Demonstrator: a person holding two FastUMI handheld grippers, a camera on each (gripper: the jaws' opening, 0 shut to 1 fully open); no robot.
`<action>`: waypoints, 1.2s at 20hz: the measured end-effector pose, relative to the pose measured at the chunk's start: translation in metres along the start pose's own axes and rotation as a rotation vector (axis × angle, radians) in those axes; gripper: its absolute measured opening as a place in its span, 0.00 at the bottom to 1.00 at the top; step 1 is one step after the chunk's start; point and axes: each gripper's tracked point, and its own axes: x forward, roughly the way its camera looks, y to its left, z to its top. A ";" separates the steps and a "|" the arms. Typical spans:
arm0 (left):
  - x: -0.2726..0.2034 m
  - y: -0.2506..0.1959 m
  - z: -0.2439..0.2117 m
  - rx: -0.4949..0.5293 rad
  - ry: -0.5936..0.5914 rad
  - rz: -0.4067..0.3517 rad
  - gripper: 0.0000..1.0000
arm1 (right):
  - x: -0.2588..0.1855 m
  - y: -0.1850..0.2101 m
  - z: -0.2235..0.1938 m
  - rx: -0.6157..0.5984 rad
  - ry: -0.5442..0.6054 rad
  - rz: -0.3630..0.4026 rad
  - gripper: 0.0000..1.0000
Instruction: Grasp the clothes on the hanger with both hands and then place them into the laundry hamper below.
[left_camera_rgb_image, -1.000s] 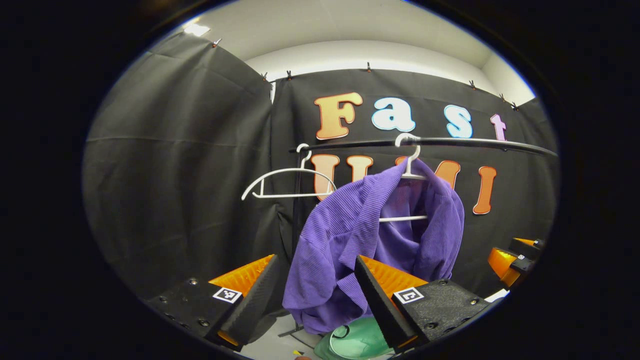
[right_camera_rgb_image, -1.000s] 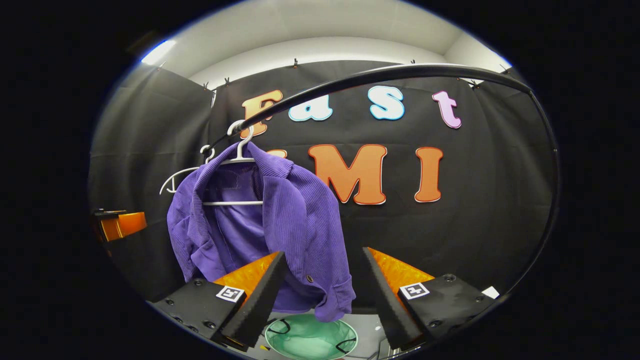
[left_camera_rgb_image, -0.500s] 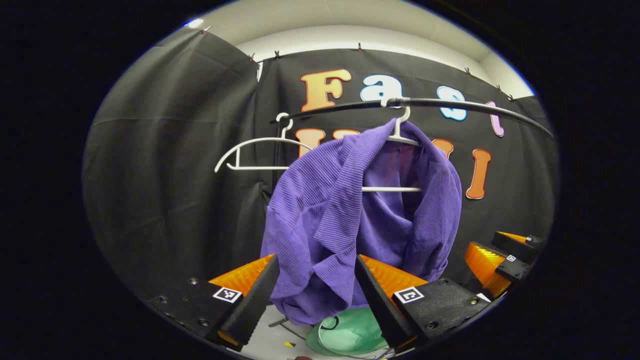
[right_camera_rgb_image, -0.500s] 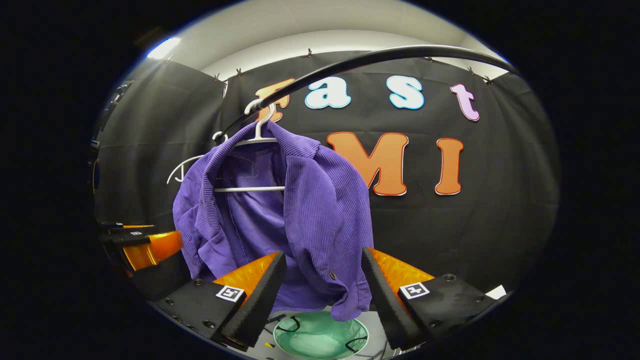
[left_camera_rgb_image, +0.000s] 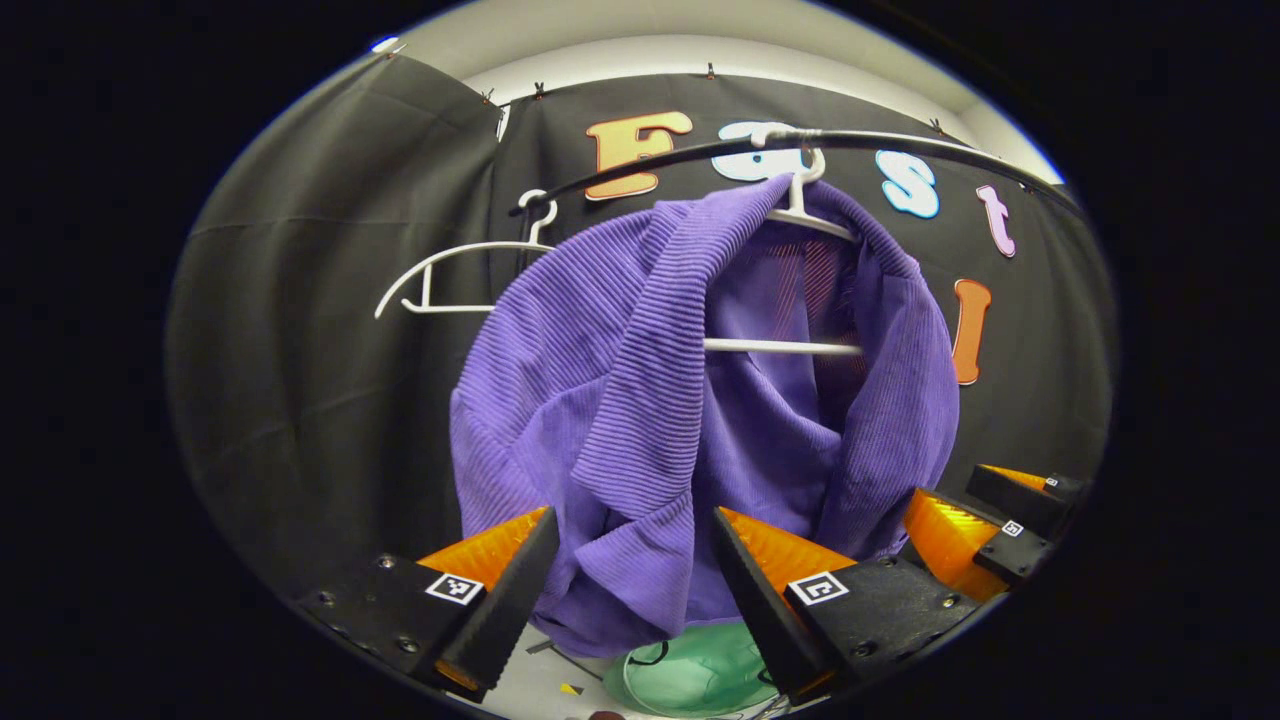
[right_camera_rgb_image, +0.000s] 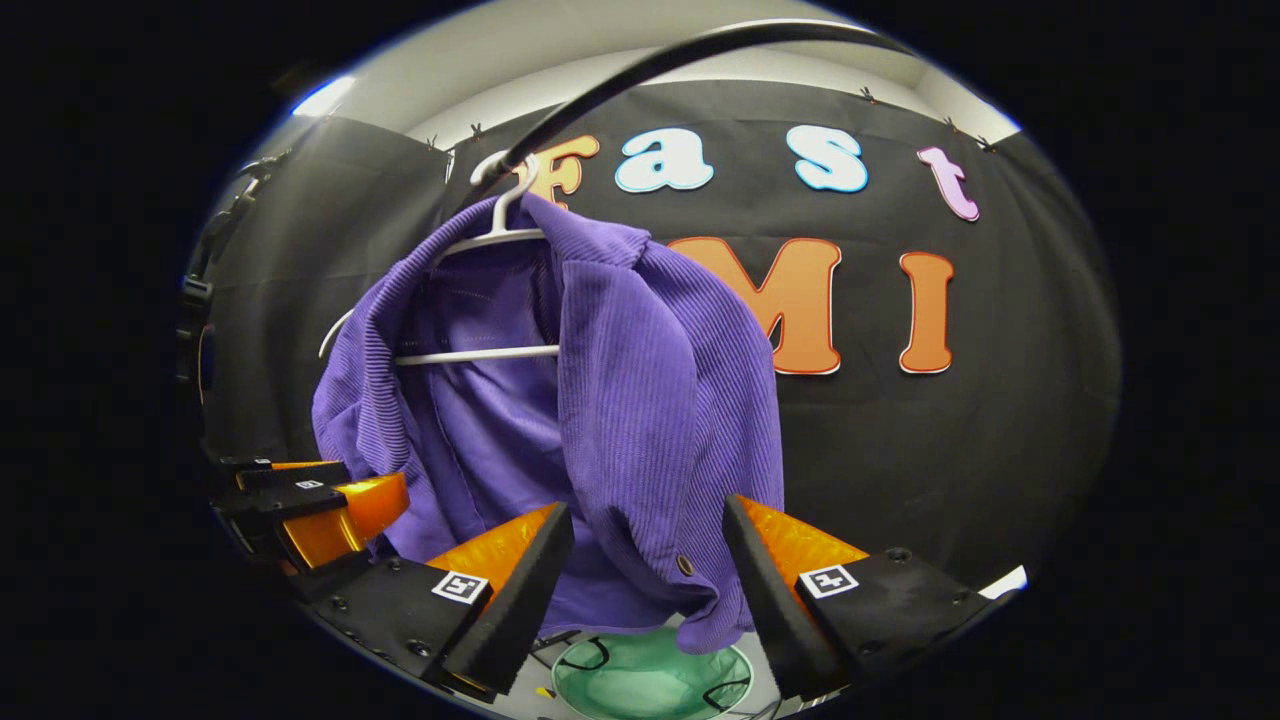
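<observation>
Grippers closing in on purple jacket (left_camera_rgb_image: 690, 400)
Left gripper (left_camera_rgb_image: 625, 590) and right gripper (right_camera_rgb_image: 645, 590) have come nearer, jaws spread around hanging hems; hamper (right_camera_rgb_image: 650, 680) waits below, grasp seems next.

Both grippers moved closer to the purple jacket (left_camera_rgb_image: 690, 400) w/ jaws wide. Its cloth now hangs between the left gripper (left_camera_rgb_image: 625, 580) fingers & between the right gripper (right_camera_rgb_image: 640, 590) fingers too. The rail (left_camera_rgb_image: 900, 145) sits higher up, green hamper (right_camera_rgb_image: 650, 680) just below.
</observation>
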 end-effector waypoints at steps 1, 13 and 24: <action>0.007 -0.002 -0.003 0.005 0.004 -0.003 0.96 | 0.008 -0.002 -0.003 0.013 0.010 0.001 0.94; 0.044 0.004 -0.019 -0.017 0.070 0.017 0.30 | 0.047 0.018 -0.007 0.152 0.090 0.205 0.23; 0.008 0.001 0.007 0.050 0.016 -0.067 0.01 | 0.037 -0.042 0.044 0.271 0.083 0.252 0.16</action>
